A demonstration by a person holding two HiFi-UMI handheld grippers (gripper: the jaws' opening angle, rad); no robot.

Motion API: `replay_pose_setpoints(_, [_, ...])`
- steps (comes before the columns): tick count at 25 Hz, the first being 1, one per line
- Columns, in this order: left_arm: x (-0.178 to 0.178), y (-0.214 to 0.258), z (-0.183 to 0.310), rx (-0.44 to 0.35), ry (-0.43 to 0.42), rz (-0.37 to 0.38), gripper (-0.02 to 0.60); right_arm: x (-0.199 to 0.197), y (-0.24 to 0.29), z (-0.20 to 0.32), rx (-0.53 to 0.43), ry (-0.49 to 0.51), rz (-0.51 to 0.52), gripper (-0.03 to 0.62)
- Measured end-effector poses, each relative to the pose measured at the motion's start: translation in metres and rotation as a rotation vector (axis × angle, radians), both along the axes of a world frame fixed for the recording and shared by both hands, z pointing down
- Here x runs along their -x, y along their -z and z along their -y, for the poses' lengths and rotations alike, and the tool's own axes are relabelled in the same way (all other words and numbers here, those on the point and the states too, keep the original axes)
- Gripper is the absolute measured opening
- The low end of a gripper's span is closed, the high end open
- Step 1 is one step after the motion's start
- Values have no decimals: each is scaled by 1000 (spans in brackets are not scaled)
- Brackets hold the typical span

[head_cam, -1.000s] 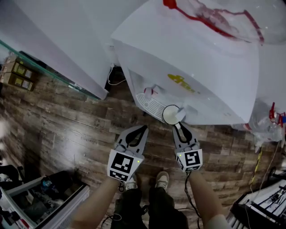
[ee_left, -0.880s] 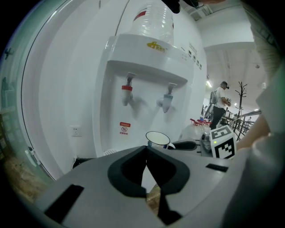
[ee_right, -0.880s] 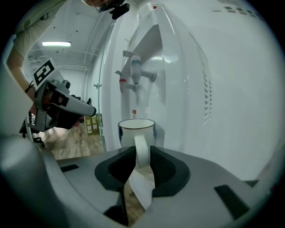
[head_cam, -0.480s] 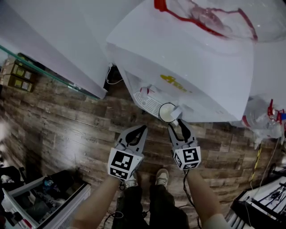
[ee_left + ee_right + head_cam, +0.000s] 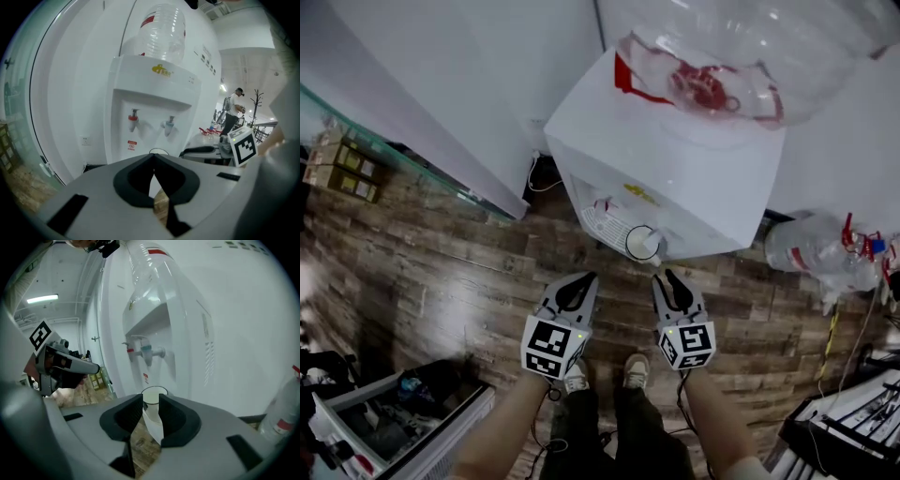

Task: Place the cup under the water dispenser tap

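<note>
A white paper cup [image 5: 642, 244] stands on the drip tray of the white water dispenser [image 5: 675, 159], below the red tap [image 5: 133, 123] and the blue tap [image 5: 169, 125]. My right gripper [image 5: 667, 277] hangs a short way back from the cup. Its jaws are apart and closing, with nothing between them. In the right gripper view the cup [image 5: 152, 397] shows through the gap, ahead of the tips. My left gripper [image 5: 584, 279] is beside the right one, shut and empty, its tips meeting in the left gripper view [image 5: 153, 159].
A large clear bottle [image 5: 722, 56] sits on top of the dispenser. A plastic bottle [image 5: 811, 253] lies on the wooden floor at the right. Small boxes [image 5: 342, 159] stand at the left, a crate [image 5: 394, 422] at lower left, equipment [image 5: 853, 422] at lower right.
The right gripper let go of the cup and drew back. Both grippers rose and moved away from the dispenser. The cup stays on the drip tray.
</note>
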State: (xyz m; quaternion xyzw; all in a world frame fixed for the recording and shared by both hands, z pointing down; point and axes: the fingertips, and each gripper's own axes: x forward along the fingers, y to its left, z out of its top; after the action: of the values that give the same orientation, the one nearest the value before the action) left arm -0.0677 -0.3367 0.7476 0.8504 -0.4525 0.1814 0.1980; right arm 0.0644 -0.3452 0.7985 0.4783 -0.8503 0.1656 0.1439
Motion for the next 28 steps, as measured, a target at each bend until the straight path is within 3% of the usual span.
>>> replay_pose_setpoints(13, [-4, 148, -29, -82, -24, 24, 5, -16, 164, -42, 6, -51, 50, 48])
replay_pose_setpoints(19, [-5, 220, -45, -115, -14, -19, 5, -23, 262, -66, -100, -8, -4, 15])
replay_pose_setpoints(24, [-1, 281, -63, -170, -17, -14, 5, -28, 334, -82, -106, -23, 143, 15])
replay_pose_setpoints(28, [-1, 320, -80, -202, -25, -16, 5, -38, 391, -94, -160, -47, 180, 15])
